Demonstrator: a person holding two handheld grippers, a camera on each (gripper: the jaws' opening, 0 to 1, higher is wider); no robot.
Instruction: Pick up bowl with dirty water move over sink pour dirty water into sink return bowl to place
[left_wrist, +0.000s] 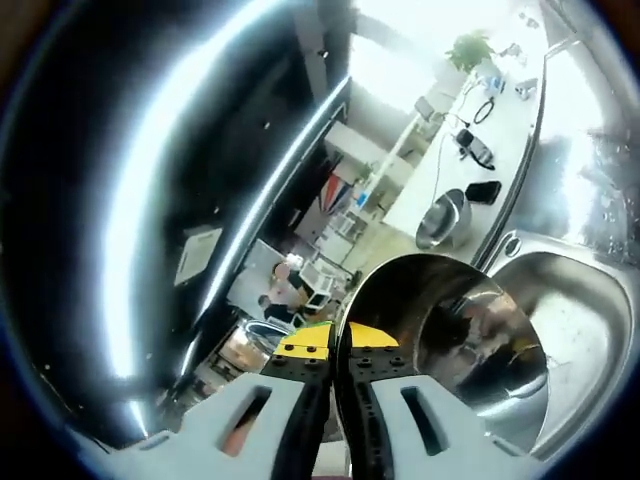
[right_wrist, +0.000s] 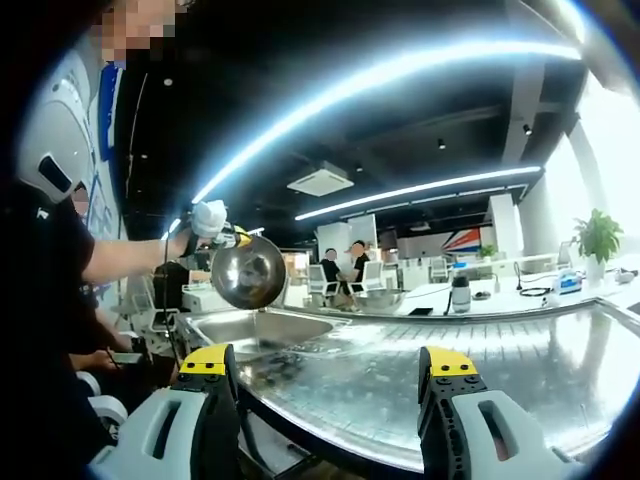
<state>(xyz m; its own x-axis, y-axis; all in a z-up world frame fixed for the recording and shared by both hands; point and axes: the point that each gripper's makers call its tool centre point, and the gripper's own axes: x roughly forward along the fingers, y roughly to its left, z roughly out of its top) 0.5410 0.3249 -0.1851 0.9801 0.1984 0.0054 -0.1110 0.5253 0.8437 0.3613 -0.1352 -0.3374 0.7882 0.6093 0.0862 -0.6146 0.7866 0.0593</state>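
In the left gripper view, the left gripper (left_wrist: 333, 352), with yellow-tipped grey jaws closed together at the lower centre, is pinching the rim of a shiny round stainless-steel bowl (left_wrist: 455, 335), which is sitting tipped on its side at the lower right, its mouth turned toward the stainless-steel sink basin (left_wrist: 585, 330) at the right edge. No water is visible inside the bowl. In the right gripper view, the same bowl (right_wrist: 248, 271) is hanging tilted over the sink (right_wrist: 262, 328) at centre left, held up by the left gripper (right_wrist: 232, 238). The right gripper (right_wrist: 325, 372) is hovering wide open and empty above the wet steel table (right_wrist: 480, 350) at the bottom. The pouring step appears to be under way or ending; the next move calls for righting the bowl and carrying it back to its place
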